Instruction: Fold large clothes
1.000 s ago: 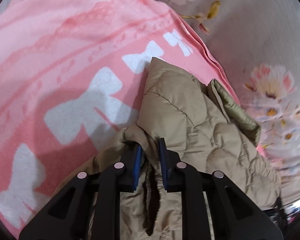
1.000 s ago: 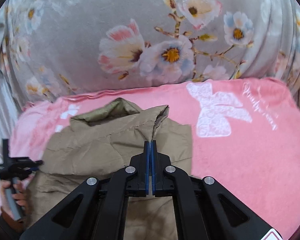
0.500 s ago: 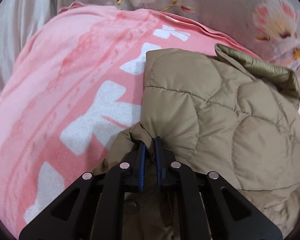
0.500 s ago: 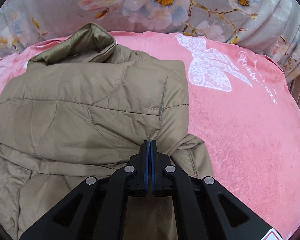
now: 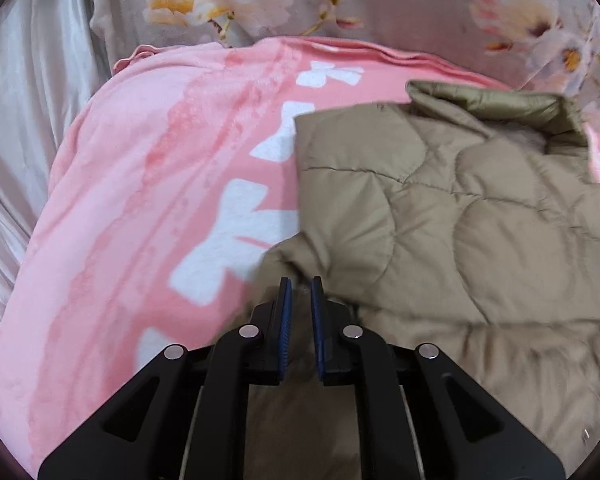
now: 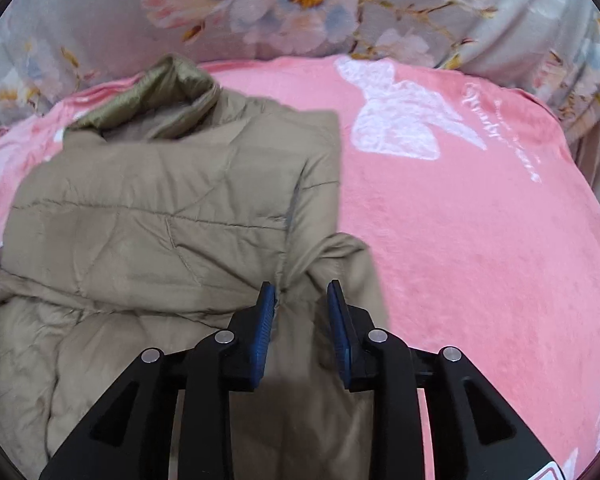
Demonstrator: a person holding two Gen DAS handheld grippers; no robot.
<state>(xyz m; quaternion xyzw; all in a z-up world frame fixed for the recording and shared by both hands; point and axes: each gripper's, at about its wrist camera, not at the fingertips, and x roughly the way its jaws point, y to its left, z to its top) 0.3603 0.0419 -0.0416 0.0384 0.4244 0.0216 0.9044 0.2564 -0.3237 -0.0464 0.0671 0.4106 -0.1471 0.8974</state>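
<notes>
A tan quilted jacket (image 5: 460,232) lies folded over on a pink blanket (image 5: 148,184), its olive-lined collar at the far end. It also shows in the right wrist view (image 6: 148,220). My left gripper (image 5: 299,290) sits at the jacket's left edge, jaws a narrow gap apart, with jacket fabric under them and no clear grip. My right gripper (image 6: 302,294) is open over the jacket's right edge, fabric lying loose between the blue pads (image 6: 265,312).
The pink blanket (image 6: 480,240) with white bow prints covers the bed. A grey floral cover (image 6: 300,4) rises behind it. A pale satin curtain (image 5: 16,128) hangs at the left.
Both grippers have laid the jacket's upper part down over its lower part. The right jaws have opened and let go of the fabric; the left jaws have parted slightly.
</notes>
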